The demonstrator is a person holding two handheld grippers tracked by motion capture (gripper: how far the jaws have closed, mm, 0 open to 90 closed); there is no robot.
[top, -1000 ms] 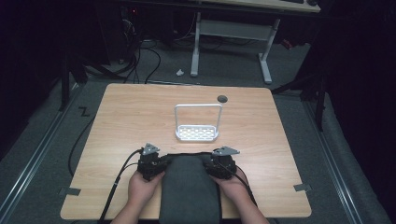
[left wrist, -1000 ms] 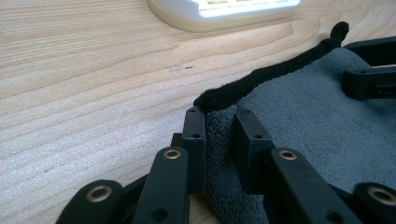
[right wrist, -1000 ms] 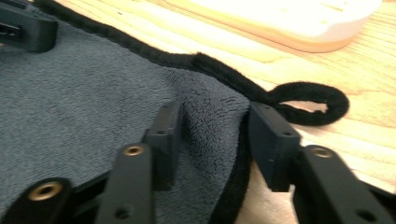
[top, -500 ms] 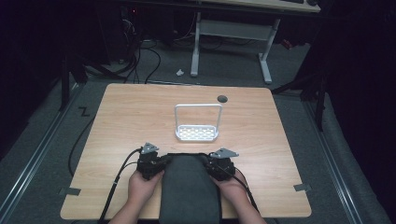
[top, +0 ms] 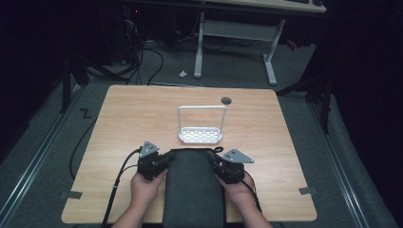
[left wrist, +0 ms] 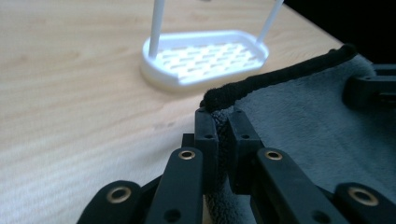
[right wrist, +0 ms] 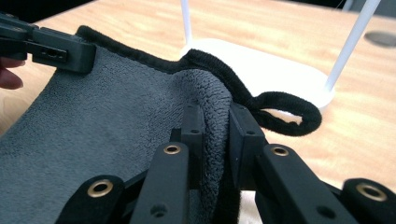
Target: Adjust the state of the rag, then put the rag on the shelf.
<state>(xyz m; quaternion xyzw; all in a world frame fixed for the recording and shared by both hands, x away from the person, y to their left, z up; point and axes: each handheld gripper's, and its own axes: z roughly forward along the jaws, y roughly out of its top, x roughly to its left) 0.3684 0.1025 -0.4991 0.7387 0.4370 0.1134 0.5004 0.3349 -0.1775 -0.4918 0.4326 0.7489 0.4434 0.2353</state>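
The left claw (left wrist: 219,135) pinches the towel's (top: 195,190) far left corner; the right claw (right wrist: 215,135) pinches its far right corner, by the hanging loop (right wrist: 285,114). Since a second ago both claws have crept slightly toward the tabletop's (top: 123,118) far edge, drawing the towel's hem just short of the white rack (top: 201,124). That suggests the lift onto the rack is just starting.

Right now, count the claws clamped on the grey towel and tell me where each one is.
2. The left claw grips the grey towel at its far left corner; the right claw grips its far right corner, beside the hanging loop. Both sit just short of the white rack.
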